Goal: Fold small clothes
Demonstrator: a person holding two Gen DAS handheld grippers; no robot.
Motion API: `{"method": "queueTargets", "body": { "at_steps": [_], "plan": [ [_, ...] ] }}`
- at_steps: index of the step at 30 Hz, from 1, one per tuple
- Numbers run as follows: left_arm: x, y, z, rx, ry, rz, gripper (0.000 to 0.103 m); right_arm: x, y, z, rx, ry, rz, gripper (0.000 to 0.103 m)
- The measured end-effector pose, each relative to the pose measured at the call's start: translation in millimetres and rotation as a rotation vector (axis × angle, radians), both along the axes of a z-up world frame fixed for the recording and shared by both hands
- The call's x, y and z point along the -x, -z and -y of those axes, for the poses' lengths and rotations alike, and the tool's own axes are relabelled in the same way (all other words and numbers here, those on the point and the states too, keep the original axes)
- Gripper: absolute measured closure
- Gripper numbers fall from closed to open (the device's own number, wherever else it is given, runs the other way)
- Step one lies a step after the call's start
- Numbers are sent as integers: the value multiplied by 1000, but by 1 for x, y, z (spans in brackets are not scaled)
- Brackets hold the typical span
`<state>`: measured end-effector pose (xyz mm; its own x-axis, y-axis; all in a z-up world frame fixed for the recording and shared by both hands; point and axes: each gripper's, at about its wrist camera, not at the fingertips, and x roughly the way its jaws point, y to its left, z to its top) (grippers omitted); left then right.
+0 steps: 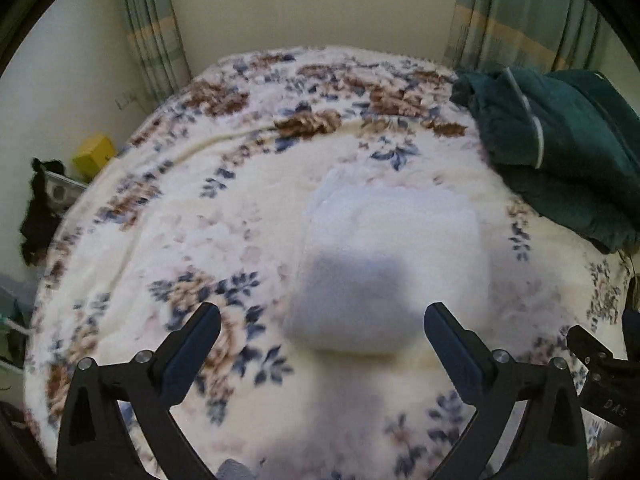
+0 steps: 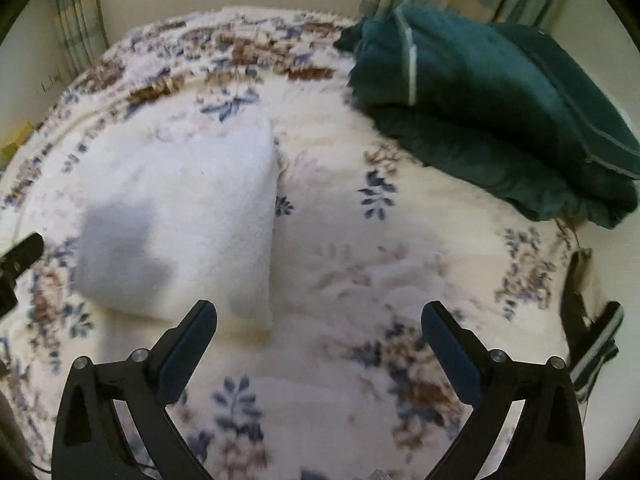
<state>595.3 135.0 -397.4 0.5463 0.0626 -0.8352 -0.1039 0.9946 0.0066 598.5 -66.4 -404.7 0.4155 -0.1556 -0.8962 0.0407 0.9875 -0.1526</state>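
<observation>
1. Grippers, two. The left gripper (image 1: 322, 316) hovers above the bed with its jaws spread wide and nothing between them. The right gripper (image 2: 319, 314) is likewise spread wide and empty. Each shows at the edge of the other's view: the right gripper (image 1: 600, 364) at the left wrist view's right edge, the left gripper (image 2: 18, 256) at the right wrist view's left edge.
2. Floral blanket (image 1: 192, 216), one. Cream pile with blue and brown flower print, covering the bed under both grippers (image 2: 360, 264).
3. White folded cloth (image 1: 392, 256), one. It lies flat on the blanket, just ahead of the left gripper and ahead-left of the right gripper (image 2: 180, 220). Roughly rectangular; its long axis runs away from the grippers toward the far wall, near end rounded and thick. A grey shadow lies across the near part. It touches neither gripper.
4. Striped strap or bag edge (image 2: 596, 344), one, at the bed's right edge; what it is cannot be told.
5. Dark green garment (image 1: 560, 144), one bundle, crumpled, with a pale stripe, at the far right of the blanket (image 2: 480, 96), well apart from the white cloth.
6. Yellow box (image 1: 94, 154), one, off the bed's left side.
7. Curtains, two: one left of the far wall (image 1: 152, 28), one right (image 1: 520, 12).
</observation>
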Motion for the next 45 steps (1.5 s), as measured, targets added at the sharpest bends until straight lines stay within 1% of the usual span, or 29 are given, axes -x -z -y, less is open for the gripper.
{"method": "queueTargets", "body": {
  "at_steps": [1,3,4,6,7,8,9,10,12,13,14,15,16,19,21,24,29,32,36,40,42,45],
  "plan": [
    [16,-18,6,6,11,13,0,7,-17,0,-7,3,3,0],
    [36,-42,15,-4,18,30,0,32,-48,3,-11,-2,10,0],
    [52,-62,21,-13,26,48,0,48,-69,6,-8,-1,23,0],
    [72,-86,28,-28,31,68,0,70,-99,9,2,2,49,0],
    [84,-101,31,-29,29,82,0,85,-120,11,2,2,65,0],
    [95,-115,33,-24,30,92,0,96,-134,14,0,3,78,0],
    [110,-134,35,-23,27,105,0,110,-153,16,4,6,96,0],
    [117,-143,35,-21,24,114,0,128,-176,20,5,12,117,0],
    [144,-177,38,-24,18,144,0,155,-212,25,-2,17,153,0],
    [155,-191,38,-23,15,159,0,167,-227,27,1,17,166,0],
    [165,-203,39,-25,17,175,0,184,-249,29,2,16,192,0],
    [174,-214,40,-27,19,189,0,196,-262,31,-1,18,206,0],
    [189,-233,42,-31,19,210,0,210,-280,33,-2,19,224,0],
    [219,-266,48,-39,32,259,0,255,-329,36,-16,12,284,0],
    [242,-289,52,-34,42,294,0,278,-353,37,-17,4,314,0],
    [268,-313,56,-31,43,330,0,317,-390,40,-22,-9,368,0],
    [301,-337,62,-24,47,364,0,369,-433,43,-40,-19,428,0],
    [318,-348,65,-24,50,380,0,390,-451,46,-51,-32,453,0],
    [335,-357,68,-31,38,377,0,417,-475,50,-58,-55,489,0],
    [349,-370,70,-31,24,361,0,430,-488,55,-63,-73,495,0],
    [353,-376,72,-37,19,343,0,435,-494,59,-79,-86,481,0],
    [357,-383,74,-65,5,330,0,435,-499,61,-66,-100,466,0]
  ]
}}
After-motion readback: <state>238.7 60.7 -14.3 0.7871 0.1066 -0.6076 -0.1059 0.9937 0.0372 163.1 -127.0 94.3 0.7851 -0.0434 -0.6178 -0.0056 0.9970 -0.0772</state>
